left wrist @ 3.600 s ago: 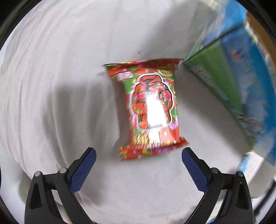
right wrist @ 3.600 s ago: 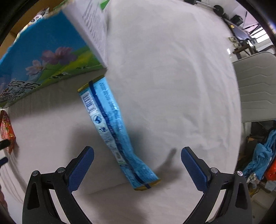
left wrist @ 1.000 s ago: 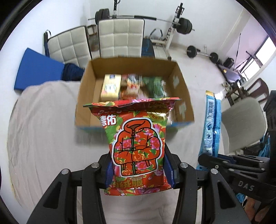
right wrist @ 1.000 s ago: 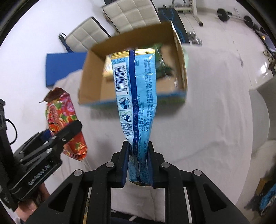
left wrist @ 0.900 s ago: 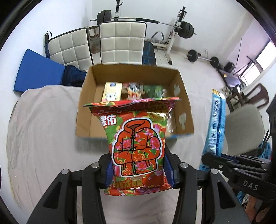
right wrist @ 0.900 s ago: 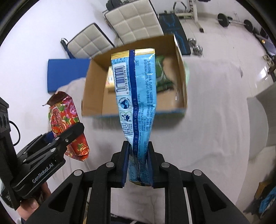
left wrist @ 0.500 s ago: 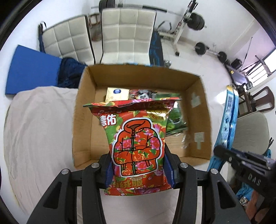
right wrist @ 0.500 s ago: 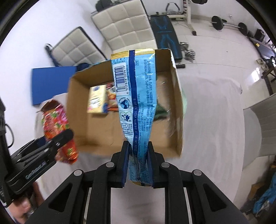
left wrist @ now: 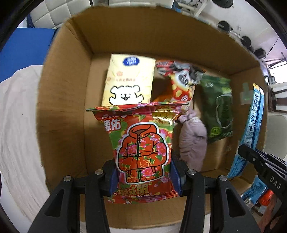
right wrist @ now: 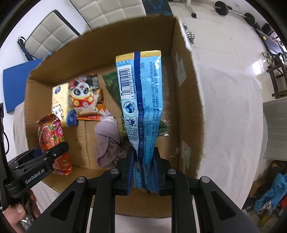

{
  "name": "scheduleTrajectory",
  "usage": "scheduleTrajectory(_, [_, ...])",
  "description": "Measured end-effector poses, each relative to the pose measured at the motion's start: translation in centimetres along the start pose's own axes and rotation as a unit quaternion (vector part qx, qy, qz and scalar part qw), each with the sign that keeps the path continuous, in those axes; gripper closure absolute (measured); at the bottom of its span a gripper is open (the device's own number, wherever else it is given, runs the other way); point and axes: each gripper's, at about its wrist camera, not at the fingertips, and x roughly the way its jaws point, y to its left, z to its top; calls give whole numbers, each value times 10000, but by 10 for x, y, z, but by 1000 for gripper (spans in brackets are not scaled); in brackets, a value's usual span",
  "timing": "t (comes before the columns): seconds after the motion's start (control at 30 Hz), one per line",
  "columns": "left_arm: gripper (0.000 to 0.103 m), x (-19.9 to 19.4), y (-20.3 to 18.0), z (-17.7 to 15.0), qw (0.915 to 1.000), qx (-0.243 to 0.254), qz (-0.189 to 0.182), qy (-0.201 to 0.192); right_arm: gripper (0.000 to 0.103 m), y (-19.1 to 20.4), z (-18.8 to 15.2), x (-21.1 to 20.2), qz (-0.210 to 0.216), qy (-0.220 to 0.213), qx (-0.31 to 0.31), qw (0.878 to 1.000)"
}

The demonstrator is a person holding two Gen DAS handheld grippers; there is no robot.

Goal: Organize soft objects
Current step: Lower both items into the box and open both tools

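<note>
My left gripper (left wrist: pixel 144 172) is shut on a red floral snack packet (left wrist: pixel 141 143) and holds it upright over the left half of an open cardboard box (left wrist: pixel 64 89). My right gripper (right wrist: pixel 143 166) is shut on a long blue packet (right wrist: pixel 141 100), held upright over the right half of the same box (right wrist: pixel 186 100). In the box lie a yellow packet with a white dog (left wrist: pixel 128 82), a panda packet (left wrist: pixel 181 80), a green packet (left wrist: pixel 218 109) and a lilac cloth (left wrist: pixel 192 136). The blue packet (left wrist: pixel 251 125) also shows at the right of the left wrist view.
The box stands on a surface covered with a white cloth (right wrist: pixel 231 114). Behind it are white padded chairs (right wrist: pixel 107 10), a blue mat (left wrist: pixel 23 48) and gym weights (right wrist: pixel 233 10). A chair (right wrist: pixel 276 129) stands to the right.
Both grippers have carried their packets forward and down, from in front of the box to over its opening. The box fills much more of both views.
</note>
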Motion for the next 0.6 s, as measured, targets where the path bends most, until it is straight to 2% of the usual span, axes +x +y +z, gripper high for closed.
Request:
scheduleTrajectory(0.27, [56, 27, -4, -1, 9990, 31, 115, 424, 80, 4, -3, 21, -166, 337, -147, 9992])
scheduleTrajectory(0.4, [55, 29, 0, -4, 9986, -90, 42, 519, 69, 4, -7, 20, -220, 375, -175, 9989])
scheduleTrajectory(0.5, [55, 20, 3, -8, 9989, -187, -47, 417, 55, 3, -9, 15, -194, 304, -139, 9993])
scheduleTrajectory(0.6, [50, 8, 3, -14, 9995, -200, -51, 259, 51, 2, -13, 8, -201, 229, -138, 9994])
